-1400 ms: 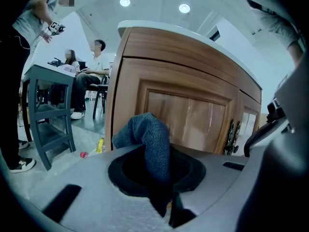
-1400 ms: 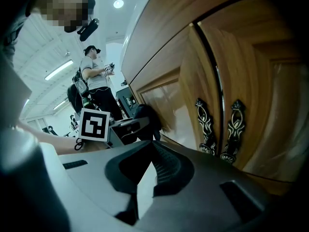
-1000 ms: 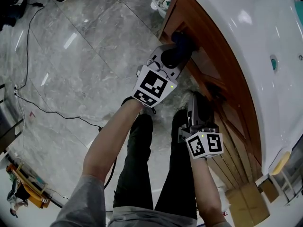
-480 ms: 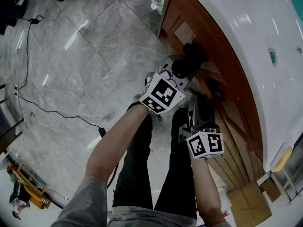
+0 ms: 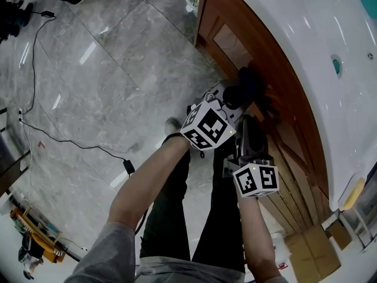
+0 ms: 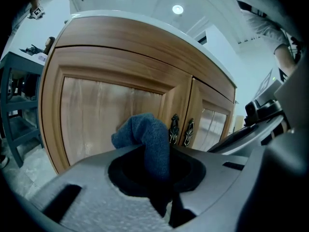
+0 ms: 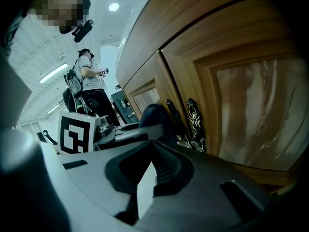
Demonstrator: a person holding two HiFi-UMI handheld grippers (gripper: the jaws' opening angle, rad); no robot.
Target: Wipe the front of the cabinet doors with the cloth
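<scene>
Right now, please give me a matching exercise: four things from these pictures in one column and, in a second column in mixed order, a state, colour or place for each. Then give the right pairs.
Things:
1. cloth
2. right tongs
3. door handles
4. countertop

Descriptions:
a. shut, with nothing between them
b. white, above the cabinet doors
c. dark, where the two doors meet
d. blue, clamped in the left tongs

Pairs: 1-d, 2-a, 3-c, 4-b.
</scene>
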